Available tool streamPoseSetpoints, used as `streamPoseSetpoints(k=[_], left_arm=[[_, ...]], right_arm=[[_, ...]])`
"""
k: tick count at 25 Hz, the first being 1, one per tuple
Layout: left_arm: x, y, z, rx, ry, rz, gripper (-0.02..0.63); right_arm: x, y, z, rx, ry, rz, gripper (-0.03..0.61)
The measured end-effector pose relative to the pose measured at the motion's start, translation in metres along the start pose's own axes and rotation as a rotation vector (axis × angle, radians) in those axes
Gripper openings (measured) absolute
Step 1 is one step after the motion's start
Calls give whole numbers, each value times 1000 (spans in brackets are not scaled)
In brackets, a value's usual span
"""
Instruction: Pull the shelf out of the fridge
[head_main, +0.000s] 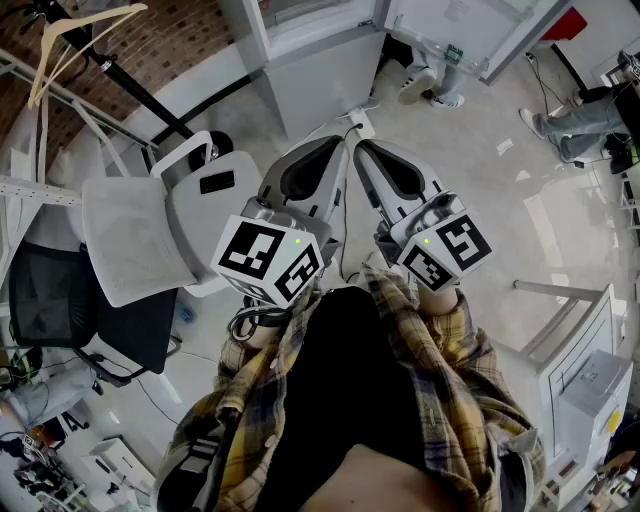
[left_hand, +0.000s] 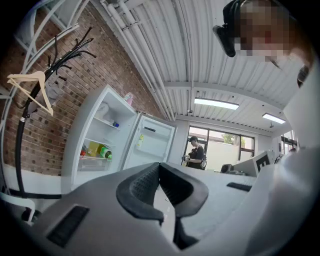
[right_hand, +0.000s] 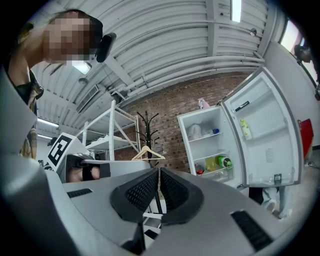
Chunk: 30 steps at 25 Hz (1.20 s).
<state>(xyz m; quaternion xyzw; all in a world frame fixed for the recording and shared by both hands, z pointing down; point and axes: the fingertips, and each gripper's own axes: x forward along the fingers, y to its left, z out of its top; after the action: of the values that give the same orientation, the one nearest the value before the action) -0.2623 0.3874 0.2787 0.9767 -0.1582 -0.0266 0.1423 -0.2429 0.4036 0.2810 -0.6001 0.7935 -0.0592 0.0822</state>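
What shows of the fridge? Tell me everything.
The fridge is white and stands upright against the brick wall. Its door is swung wide open, with racks on the inside. Its shelves hold a white bag above and green and yellow bottles below. A pink object sits on top.

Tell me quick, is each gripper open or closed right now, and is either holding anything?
Left gripper: closed, holding nothing.
Right gripper: closed, holding nothing.

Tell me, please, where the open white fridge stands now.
The open white fridge stands right of centre in the right gripper view, against the brick wall, just right of the black coat stand.
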Motion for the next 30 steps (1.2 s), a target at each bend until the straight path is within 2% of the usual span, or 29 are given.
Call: streamPoseSetpoints(k=[11, 21, 30], left_arm=[[-6, 11, -5, 7, 6, 6, 5], [-4, 22, -11, -12, 33, 7, 5], [33, 49, -16, -35, 48, 35, 5]], right_arm=[[-4, -6, -1, 13, -31, -54, 28], [0, -10, -10, 70, -28, -75, 28], [13, -56, -11, 97, -11, -93, 28]])
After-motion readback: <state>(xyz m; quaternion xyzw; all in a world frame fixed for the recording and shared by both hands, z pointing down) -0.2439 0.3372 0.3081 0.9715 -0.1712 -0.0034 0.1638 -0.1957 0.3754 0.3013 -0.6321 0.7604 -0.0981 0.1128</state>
